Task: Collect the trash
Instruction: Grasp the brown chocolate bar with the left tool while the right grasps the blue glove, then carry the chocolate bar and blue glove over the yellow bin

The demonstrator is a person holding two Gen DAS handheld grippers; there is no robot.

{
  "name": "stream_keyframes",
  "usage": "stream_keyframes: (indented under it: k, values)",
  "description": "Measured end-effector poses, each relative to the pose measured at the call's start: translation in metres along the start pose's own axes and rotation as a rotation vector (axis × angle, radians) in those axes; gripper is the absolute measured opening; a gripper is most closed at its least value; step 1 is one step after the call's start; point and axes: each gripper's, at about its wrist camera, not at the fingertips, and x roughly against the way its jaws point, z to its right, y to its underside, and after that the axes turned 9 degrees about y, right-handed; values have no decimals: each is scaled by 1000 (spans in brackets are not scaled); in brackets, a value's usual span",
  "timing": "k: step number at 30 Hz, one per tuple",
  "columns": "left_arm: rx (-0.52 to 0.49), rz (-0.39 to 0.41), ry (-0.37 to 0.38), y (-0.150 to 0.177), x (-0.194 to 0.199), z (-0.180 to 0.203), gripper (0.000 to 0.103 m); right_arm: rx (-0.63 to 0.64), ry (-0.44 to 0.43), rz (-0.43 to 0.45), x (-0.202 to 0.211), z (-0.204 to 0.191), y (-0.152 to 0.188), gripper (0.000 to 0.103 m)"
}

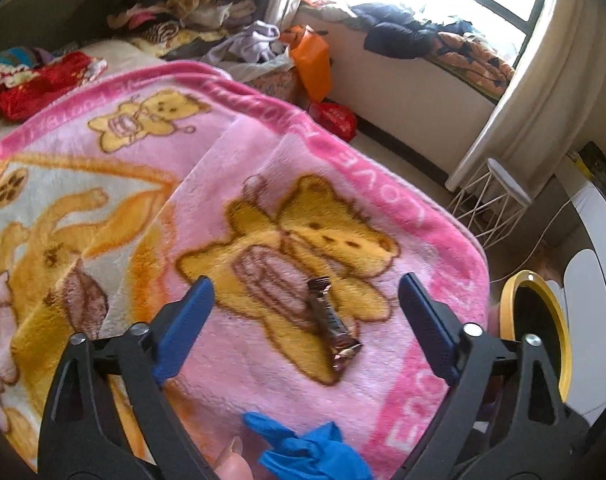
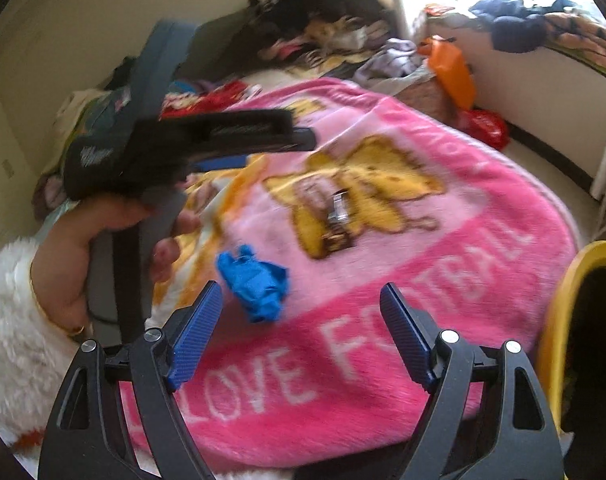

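Wrapper point(image 1: 330, 322) lies on pink blanket point(image 1: 263, 152), between wide-apart left gripper point(image 1: 305, 326) fingers, untouched. Crumpled blue glove point(image 2: 253, 284) nearer; right gripper point(image 2: 301, 338) empty, fingers apart. Yellow bin point(image 2: 559, 320) right.

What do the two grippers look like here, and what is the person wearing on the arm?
Both grippers, left and right, have black plastic linkage arms with silver pivot screws and ribbed blue pads. The left one's handle is grey. The left arm wears a fluffy white sleeve and a thin gold bangle.
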Motion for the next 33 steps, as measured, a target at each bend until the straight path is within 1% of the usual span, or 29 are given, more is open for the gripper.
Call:
stream_keyframes:
  k: [1,2,4,6,8,9,10,11,12,13,14,16,19,21,23,28,33]
  values:
    - [5,-6,2,0,-2,-2,74,22,-11,-8,-6,-6,1,78]
    - [11,-14,6,0,-4,-5,67,39,-14,-15,-10,-11,1,78]
    - [23,-32,16,1,-8,-10,60,55,-29,-29,-18,-16,1,78]
    - [41,-58,40,3,-14,-14,53,49,-57,-50,-27,-20,1,72]
    - [64,-82,77,4,-21,-17,48,39,-74,-75,-36,-21,1,57]
    - [69,-92,96,5,-25,-17,47,27,-83,-94,-42,-20,2,52]
    - [68,-103,104,5,-28,-16,46,15,-94,-108,-46,-19,3,45]
    - [66,-120,112,6,-34,-15,44,4,-106,-119,-48,-17,4,31]
    - [72,-136,120,8,-39,-15,40,-7,-118,-129,-50,-15,4,24]
    - [76,-147,126,8,-43,-14,37,-18,-124,-135,-51,-13,6,14]
    - [79,-161,134,9,-47,-13,34,-22,-124,-134,-50,-11,7,10]
    - [76,-194,136,11,-57,-9,30,-19,-112,-127,-45,-8,8,7]
    - [79,-227,130,14,-70,-3,27,7,-59,-124,-36,-7,15,6]
    - [75,-237,125,17,-76,1,18,-2,-44,-125,-31,-2,22,5]
    - [66,-247,107,20,-80,6,13,-28,-36,-120,-24,5,28,5]
    - [29,-221,95,23,-73,17,7,-95,-14,-79,0,25,37,5]
    - [-10,-175,105,21,-57,32,6,-147,22,-15,22,47,32,5]
